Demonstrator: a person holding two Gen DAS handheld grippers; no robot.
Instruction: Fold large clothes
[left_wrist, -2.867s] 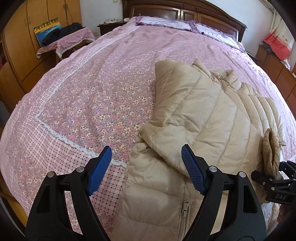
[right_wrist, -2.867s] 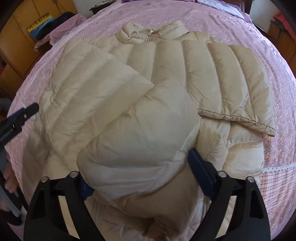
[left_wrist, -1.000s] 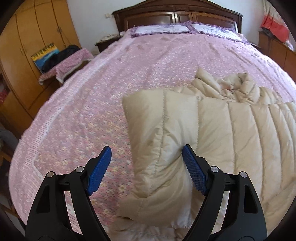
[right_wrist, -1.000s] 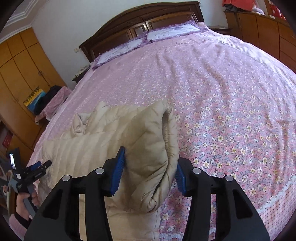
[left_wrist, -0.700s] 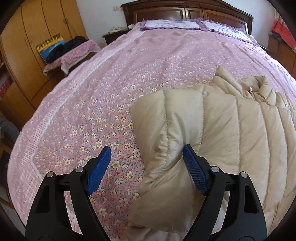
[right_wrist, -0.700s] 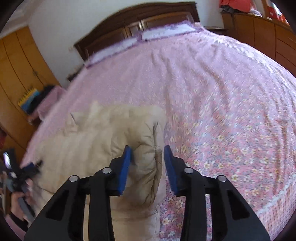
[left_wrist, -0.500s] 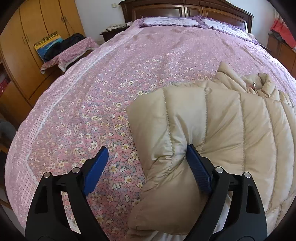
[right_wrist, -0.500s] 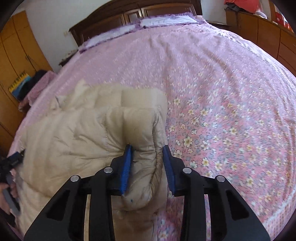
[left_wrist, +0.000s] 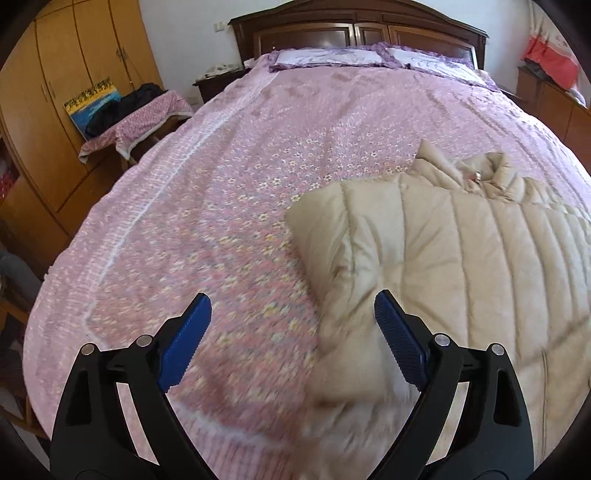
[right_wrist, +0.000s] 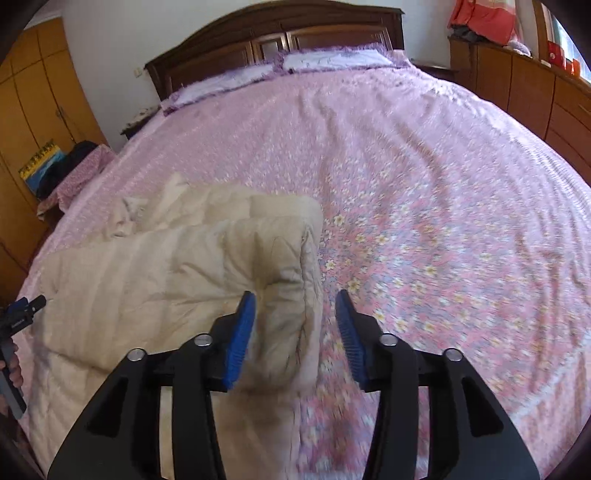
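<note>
A beige quilted down jacket (left_wrist: 461, 258) lies folded on the pink flowered bedspread (left_wrist: 240, 177), collar toward the headboard. My left gripper (left_wrist: 291, 339) is open, just off the jacket's left folded edge, its right pad beside the fabric. In the right wrist view the jacket (right_wrist: 177, 273) lies at lower left. My right gripper (right_wrist: 295, 332) is open around the jacket's right folded edge, which sits loose between the blue pads. The left gripper (right_wrist: 22, 314) shows at the far left edge there.
A dark wooden headboard (left_wrist: 354, 33) and pillows (left_wrist: 325, 57) are at the far end. A wooden wardrobe (left_wrist: 55, 92) and a cloth-covered stool (left_wrist: 136, 122) stand left of the bed. A wooden dresser (right_wrist: 535, 96) stands on the right.
My right gripper has opened and let go of the jacket's folded edge. My left gripper has drawn back to the left, off the jacket's left edge. The folded jacket now rests on the bed.
</note>
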